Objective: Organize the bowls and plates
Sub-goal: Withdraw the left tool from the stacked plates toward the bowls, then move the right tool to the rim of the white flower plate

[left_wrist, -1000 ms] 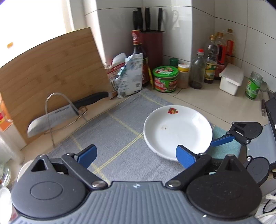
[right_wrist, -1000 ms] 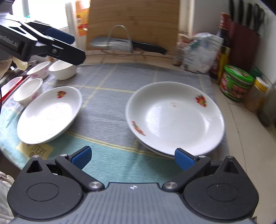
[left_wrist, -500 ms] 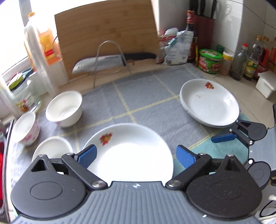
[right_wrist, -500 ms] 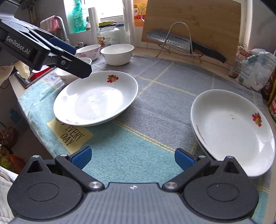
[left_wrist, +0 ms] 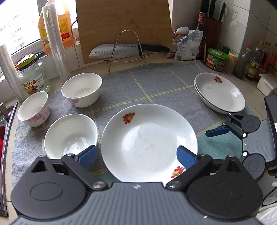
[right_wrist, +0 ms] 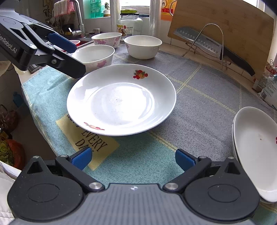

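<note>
Left wrist view looks down on the single plate, which lies flat on the grey checked cloth over the desk, between the spread blue pads of the left claw; the pads stand wide apart and press on nothing. At 9 o'clock of that plate sit three bowls: a plain one just beside it, a second farther back and a pink-flowered one at the cloth's edge. At 2 o'clock, well apart, rests a stack of plates, and just in front of it one pad of the right claw shows.

Right wrist view shows what the other hides: the yellow printed patch partly under the single plate, a tap and a hanging towel at 11 o'clock. The right claw hangs open over the teal cloth edge, empty, with the stack at 3 o'clock. The left claw reaches in at 10 o'clock, above the plate's rim.
</note>
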Tool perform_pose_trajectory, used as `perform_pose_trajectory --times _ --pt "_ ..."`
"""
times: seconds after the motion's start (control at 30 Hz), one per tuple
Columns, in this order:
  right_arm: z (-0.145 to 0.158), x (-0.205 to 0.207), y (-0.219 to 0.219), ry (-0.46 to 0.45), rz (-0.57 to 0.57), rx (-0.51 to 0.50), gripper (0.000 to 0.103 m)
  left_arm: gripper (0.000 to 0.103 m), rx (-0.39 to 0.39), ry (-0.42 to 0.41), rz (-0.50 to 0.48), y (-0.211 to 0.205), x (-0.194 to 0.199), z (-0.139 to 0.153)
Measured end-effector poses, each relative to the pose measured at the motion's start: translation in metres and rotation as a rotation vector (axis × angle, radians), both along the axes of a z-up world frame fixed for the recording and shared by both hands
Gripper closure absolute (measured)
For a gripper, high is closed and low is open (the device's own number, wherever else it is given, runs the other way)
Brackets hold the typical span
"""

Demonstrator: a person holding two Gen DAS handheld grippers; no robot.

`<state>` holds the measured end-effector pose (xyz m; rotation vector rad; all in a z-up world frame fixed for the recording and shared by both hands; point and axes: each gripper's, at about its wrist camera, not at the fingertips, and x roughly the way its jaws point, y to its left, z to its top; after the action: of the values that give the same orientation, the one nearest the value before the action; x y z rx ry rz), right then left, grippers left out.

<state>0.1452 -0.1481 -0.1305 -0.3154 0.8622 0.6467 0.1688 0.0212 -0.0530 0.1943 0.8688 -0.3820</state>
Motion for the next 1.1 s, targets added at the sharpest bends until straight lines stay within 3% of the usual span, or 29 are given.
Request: perform_pose_trajectory --times 0.77,0.93,1.1 --pt "-0.011 0.007 0.034 0.011 -0.018 -0.036 0.0 0.005 -0.037 0.071 -0.193 0.041 0.016 -0.024" --pt "-0.009 0.012 0.036 0.046 -0.007 -0.063 0.0 0.005 0.009 0.115 -0.235 0.043 0.004 -0.041" --pt "-0.005 0.018 0.028 0.089 -0.024 -0.095 0.0 0.005 0.052 0.104 -0.257 0.04 0.001 -0.059"
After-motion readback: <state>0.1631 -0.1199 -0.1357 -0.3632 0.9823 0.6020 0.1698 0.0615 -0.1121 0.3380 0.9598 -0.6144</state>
